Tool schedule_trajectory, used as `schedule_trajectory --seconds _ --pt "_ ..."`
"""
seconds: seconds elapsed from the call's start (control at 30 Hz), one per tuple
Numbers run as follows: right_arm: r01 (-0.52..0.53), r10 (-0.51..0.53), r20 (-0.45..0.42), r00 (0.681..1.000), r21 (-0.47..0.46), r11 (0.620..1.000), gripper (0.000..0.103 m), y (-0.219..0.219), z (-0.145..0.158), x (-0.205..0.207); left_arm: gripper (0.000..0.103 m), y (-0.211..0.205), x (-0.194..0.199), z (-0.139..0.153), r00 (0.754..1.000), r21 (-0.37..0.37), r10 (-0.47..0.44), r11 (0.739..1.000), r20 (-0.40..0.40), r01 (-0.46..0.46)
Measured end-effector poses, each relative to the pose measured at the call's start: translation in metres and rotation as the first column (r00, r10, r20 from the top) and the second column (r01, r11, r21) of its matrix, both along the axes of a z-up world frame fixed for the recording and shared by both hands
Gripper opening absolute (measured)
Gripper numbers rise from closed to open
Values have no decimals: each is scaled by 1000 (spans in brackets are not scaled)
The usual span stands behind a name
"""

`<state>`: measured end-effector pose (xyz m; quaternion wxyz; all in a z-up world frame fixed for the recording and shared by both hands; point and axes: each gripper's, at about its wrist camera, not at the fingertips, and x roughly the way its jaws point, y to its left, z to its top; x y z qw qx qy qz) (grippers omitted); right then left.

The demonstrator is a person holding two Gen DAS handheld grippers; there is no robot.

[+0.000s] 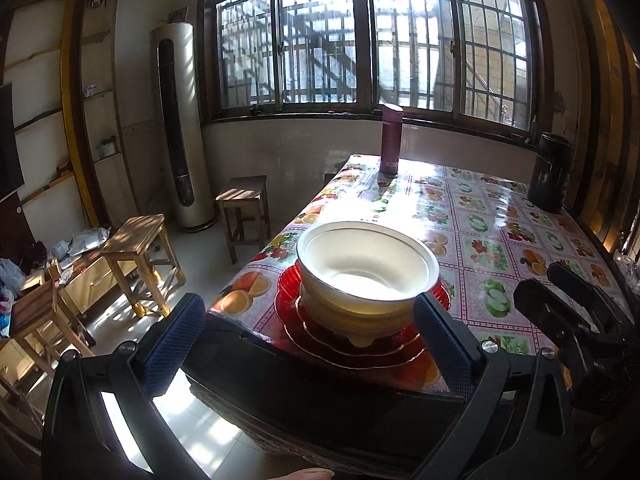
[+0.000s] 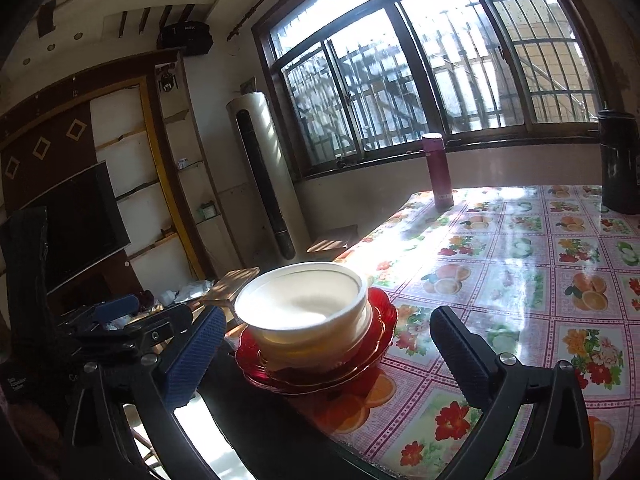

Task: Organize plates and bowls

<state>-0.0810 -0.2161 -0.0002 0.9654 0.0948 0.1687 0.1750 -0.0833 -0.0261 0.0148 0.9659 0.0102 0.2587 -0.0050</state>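
Perhaps two stacked bowls; several red plates; two flasks.

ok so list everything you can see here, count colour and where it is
bowls: at least two, white, nested, on the red plates near the table's near corner
plates: at least two, clear red, stacked under the bowls
table: one, fruit-pattern cloth, below the window
flask: one, purple, upright at the table's far edge
dark container: one, black, far right of the table
stools: at least three, wooden, on the floor beside the table
air conditioner: one, pale tower, left of the window
left claw: one, black with blue pads, open, nothing gripped
right claw: one, same colours, open, nothing gripped
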Motion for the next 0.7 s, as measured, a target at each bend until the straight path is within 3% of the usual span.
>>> schedule_trajectory --seconds 0.7 --pt "19 -16 45 999 -51 999 103 0 2 -6 103 -4 3 -4 999 13 -6 1000 -34 7"
